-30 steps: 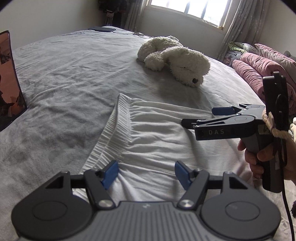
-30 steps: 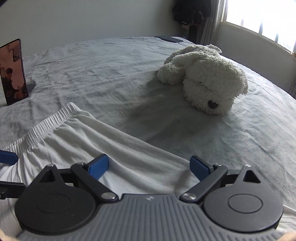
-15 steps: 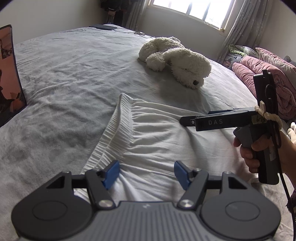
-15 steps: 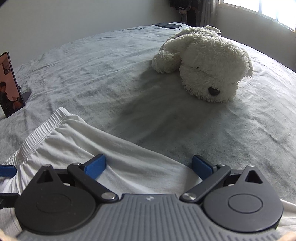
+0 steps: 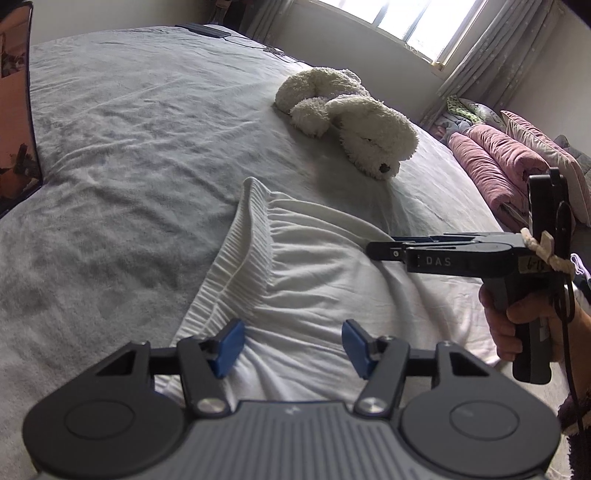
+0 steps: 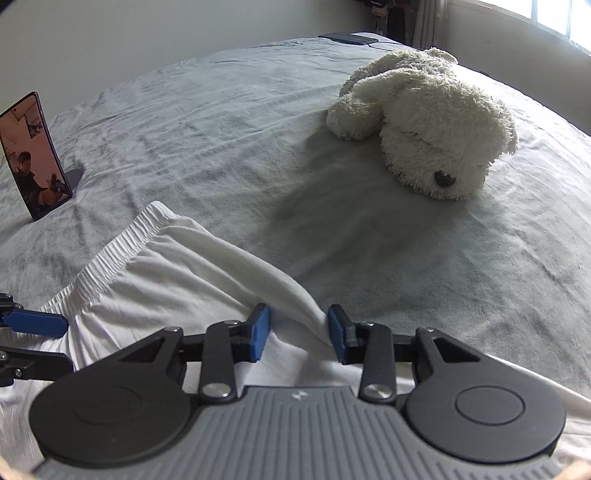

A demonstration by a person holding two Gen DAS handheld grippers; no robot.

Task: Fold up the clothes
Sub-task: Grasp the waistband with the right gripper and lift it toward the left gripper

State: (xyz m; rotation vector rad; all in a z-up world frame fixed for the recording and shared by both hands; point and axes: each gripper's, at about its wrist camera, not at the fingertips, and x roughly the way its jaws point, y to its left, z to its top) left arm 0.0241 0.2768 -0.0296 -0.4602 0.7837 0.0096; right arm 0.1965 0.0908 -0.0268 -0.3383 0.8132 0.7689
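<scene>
1. Flat on the grey bed sheet [image 5: 122,155] lies the white garment [image 5: 314,280], its ribbed elastic waistband [image 5: 240,258] running along its left edge in the left wrist view, toward the open sheet.
2. The right gripper [image 6: 298,330] has just been closing, and a raised ridge of the garment's far edge [image 6: 258,273] is gathered between its blue pads [image 6: 259,332]. The cloth bunches against the right-hand pad; a small gap is visible beside the left one, so whether both pads already press on the cloth I cannot tell.
3. From the left wrist view that same tool reaches in from the right, held level in a hand [image 5: 517,325] wrapped around its handle, with its tip over the garment's far side.
4. The left gripper [image 5: 291,347] has been narrowing a little but stands released, its pads well apart, with wrinkled white cloth below and between them near the waistband's near end. Neither pad pinches the fabric.
5. A white plush dog [image 6: 424,125] lies on the sheet beyond the garment, apart from it.
6. A phone [image 6: 35,155] stands propped upright on the sheet to the left, its screen lit.
7. Pink pillows [image 5: 517,162] are stacked at the right, beyond the bed's edge, below a curtained window [image 5: 417,22].
</scene>
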